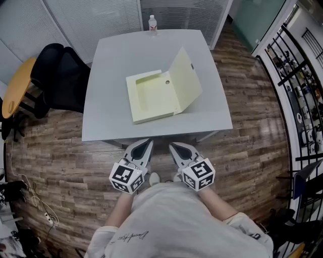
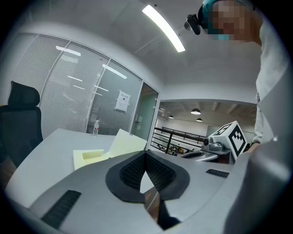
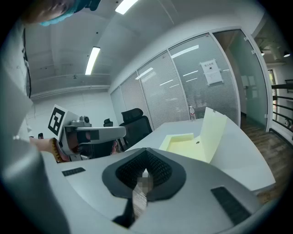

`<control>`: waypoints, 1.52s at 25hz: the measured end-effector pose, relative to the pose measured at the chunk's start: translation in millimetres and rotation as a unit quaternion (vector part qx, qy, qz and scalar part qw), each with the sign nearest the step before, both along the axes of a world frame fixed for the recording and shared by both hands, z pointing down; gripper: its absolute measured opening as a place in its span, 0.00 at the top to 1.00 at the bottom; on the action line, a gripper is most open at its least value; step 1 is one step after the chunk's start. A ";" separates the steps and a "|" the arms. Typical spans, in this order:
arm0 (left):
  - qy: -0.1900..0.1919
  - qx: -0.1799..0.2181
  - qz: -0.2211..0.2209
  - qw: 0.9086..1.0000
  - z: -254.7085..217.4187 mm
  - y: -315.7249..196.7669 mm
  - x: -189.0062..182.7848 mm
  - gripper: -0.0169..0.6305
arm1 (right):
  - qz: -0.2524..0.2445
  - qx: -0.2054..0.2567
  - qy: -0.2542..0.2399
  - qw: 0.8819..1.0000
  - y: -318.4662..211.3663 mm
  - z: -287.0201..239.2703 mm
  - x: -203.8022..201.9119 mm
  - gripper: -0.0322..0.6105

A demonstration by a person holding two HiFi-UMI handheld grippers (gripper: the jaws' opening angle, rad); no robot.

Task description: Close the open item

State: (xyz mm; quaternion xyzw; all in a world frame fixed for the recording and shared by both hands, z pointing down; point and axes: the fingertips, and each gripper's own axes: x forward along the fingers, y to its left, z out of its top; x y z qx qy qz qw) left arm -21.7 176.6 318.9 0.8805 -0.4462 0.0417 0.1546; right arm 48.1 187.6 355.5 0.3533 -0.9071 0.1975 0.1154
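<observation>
Box (image 1: 151, 98) open; left tongs (image 1: 146, 143), right tongs (image 1: 174, 147) closed, well short.

box file (image 1: 151, 98): pale yellow
table (image 1: 111, 65): light grey
floor (image 1: 60, 161): brown wood planks
office chair (image 1: 65, 75): black
left gripper (image 1: 148, 143), right gripper (image 1: 172, 146): grey, cubes with black-and-white square markers

floor: brown wood planks (image 1: 252, 101) | furniture: 1 grey square table (image 1: 116, 55), 1 black office chair (image 1: 68, 80) at its left, orange-topped piece (image 1: 17, 88) beyond | walls: glass partitions with closed white blinds (image 1: 96, 15) | right side: black metal railing (image 1: 291, 76) | light: long ceiling strip lamp (image 2: 163, 28), lit
</observation>
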 end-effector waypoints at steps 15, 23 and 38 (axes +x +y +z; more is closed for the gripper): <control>-0.001 0.000 -0.003 1.000 -2.1 0.0 13.1 0.96 | -0.009 0.007 0.001 1.000 -2.8 -3.7 10.7 0.93; -0.007 -0.004 -0.011 1.000 -0.9 -6.1 27.2 0.96 | -0.004 0.016 0.001 1.000 -13.8 -9.2 32.2 0.93; -0.015 0.004 -0.075 0.997 -2.2 -5.5 57.0 0.96 | -0.063 0.010 0.000 0.998 -24.3 -2.9 61.9 0.93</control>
